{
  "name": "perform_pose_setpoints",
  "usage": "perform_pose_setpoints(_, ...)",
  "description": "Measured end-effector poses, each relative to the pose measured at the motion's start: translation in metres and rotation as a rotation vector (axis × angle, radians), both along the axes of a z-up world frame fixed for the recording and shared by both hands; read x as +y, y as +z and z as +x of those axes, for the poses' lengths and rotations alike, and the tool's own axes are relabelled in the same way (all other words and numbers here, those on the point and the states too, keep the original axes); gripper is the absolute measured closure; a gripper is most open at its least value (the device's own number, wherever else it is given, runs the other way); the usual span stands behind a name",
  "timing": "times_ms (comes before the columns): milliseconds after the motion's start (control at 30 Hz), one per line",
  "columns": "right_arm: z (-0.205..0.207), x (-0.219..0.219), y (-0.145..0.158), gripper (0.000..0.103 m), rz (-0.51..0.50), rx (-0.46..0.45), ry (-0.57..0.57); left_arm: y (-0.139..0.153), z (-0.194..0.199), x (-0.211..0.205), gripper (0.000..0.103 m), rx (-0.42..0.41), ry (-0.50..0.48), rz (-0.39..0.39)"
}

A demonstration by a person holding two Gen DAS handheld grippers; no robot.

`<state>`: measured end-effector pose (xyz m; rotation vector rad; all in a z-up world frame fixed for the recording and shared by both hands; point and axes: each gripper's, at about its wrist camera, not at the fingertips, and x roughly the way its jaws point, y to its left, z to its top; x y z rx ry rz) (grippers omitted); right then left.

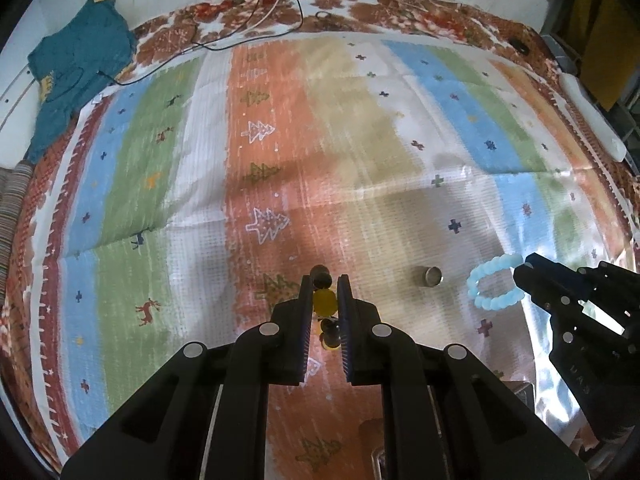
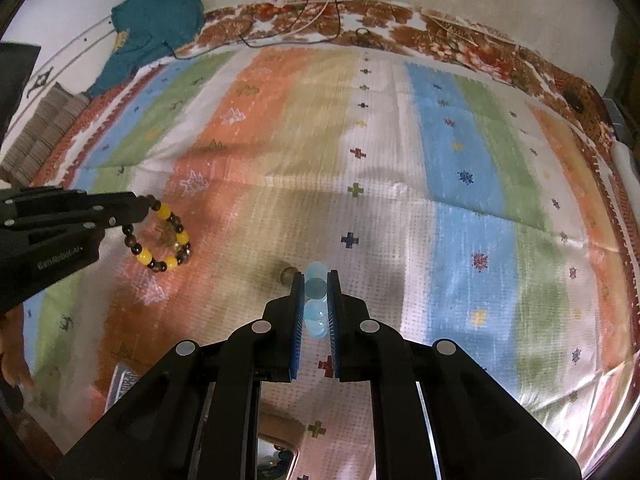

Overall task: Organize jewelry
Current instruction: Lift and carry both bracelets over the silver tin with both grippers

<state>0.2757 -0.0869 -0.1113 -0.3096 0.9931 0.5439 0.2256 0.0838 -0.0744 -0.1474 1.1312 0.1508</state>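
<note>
Down at the bottom centre of the left wrist view, the left gripper (image 1: 325,286) is clamped on a yellow and brown bead bracelet (image 1: 324,300), one yellow bead pinched between its pads and dark beads showing above and below. In the right wrist view the same bracelet (image 2: 162,240) hangs as a loop from the tip of that gripper (image 2: 146,206) at the middle left of the frame, above the striped cloth (image 2: 460,168).

At the bottom centre of the right wrist view, the right gripper (image 2: 315,280) is closed on a pale blue bead bracelet (image 2: 315,304), its translucent beads stacked between the blue pads. From the left wrist view that bracelet (image 1: 494,280) appears as an open ring at the lower right of the frame, held at the tip of the right gripper (image 1: 524,268).

A small metal ring (image 1: 430,276) lies on the cloth (image 1: 360,140) between the two grippers, right of centre in the left view; in the right view it (image 2: 287,274) sits just left of the gripper's fingertips. A teal garment (image 1: 76,68) lies at the upper left, with thin cables (image 1: 256,12) trailing along the top edge.
</note>
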Motion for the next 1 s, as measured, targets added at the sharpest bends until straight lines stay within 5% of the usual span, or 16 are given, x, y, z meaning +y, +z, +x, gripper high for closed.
perform_pose_setpoints(1000, -0.043, -0.022, 0.039, 0.091, 0.091, -0.076, 0.010, 0.053, -0.064, -0.038, 0.091, -0.162, -0.057, -0.039)
